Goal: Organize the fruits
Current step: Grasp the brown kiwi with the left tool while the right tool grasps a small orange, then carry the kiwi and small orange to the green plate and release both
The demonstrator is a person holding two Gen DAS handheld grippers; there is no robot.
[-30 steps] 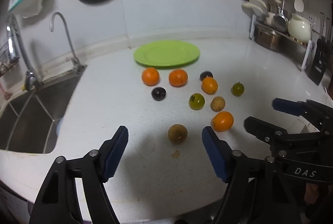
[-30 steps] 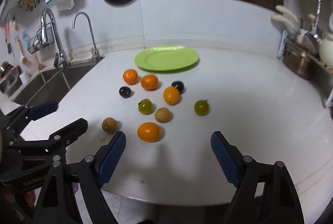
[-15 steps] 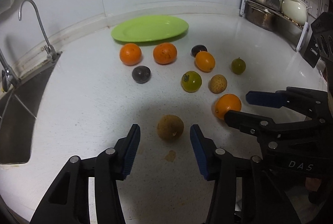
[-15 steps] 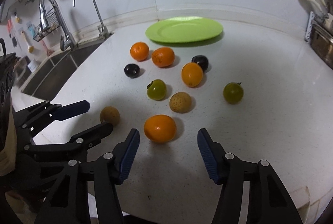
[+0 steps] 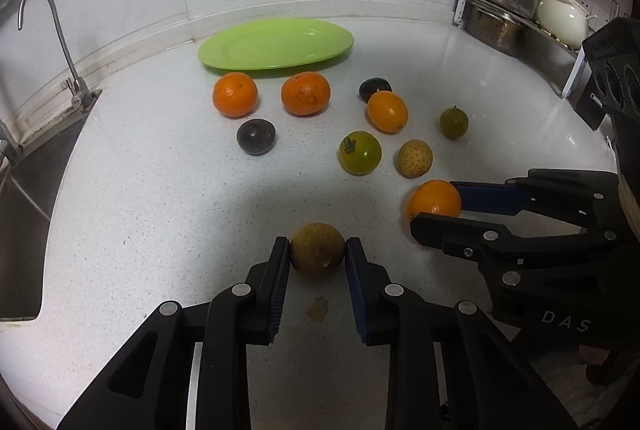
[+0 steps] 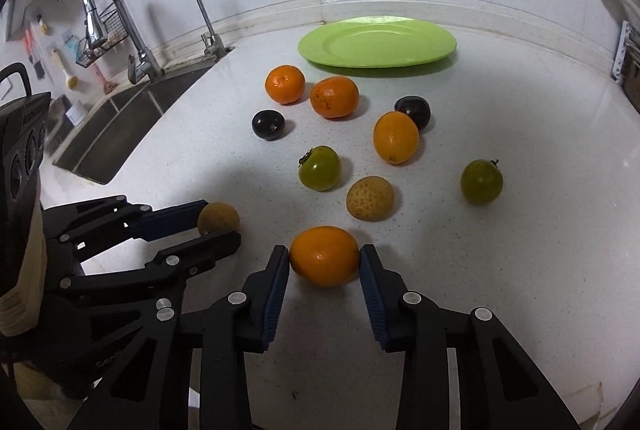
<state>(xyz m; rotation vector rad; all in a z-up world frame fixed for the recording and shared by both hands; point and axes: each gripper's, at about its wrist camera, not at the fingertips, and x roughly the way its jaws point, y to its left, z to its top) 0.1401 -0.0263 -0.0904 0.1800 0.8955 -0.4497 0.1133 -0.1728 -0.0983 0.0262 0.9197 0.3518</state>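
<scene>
Several fruits lie on the white counter [image 5: 140, 190] in front of an empty green plate [image 5: 276, 44]. My left gripper [image 5: 317, 250] is shut on a brown round fruit [image 5: 317, 248], which rests on the counter; it also shows in the right wrist view [image 6: 219, 218]. My right gripper [image 6: 324, 260] is shut on an orange [image 6: 324, 256], also on the counter; it also shows in the left wrist view [image 5: 435, 199]. Beyond lie two mandarins [image 5: 235, 94] [image 5: 306, 93], two dark plums [image 5: 256, 136] [image 5: 375, 89], two green tomatoes [image 5: 360, 152] [image 5: 454, 122], a yellow-orange fruit [image 5: 387, 111] and a speckled tan fruit [image 5: 415, 158].
A sink [image 6: 132, 118] with two taps [image 6: 100, 10] lies at the left. A dish rack with pots and a white kettle [image 5: 562, 16] stands at the right rear. A small brown stain [image 5: 318, 308] marks the counter between my left fingers.
Both grippers moved forward and down and closed: the left onto the brown fruit, the right onto the near orange. The other fruits have not moved.
</scene>
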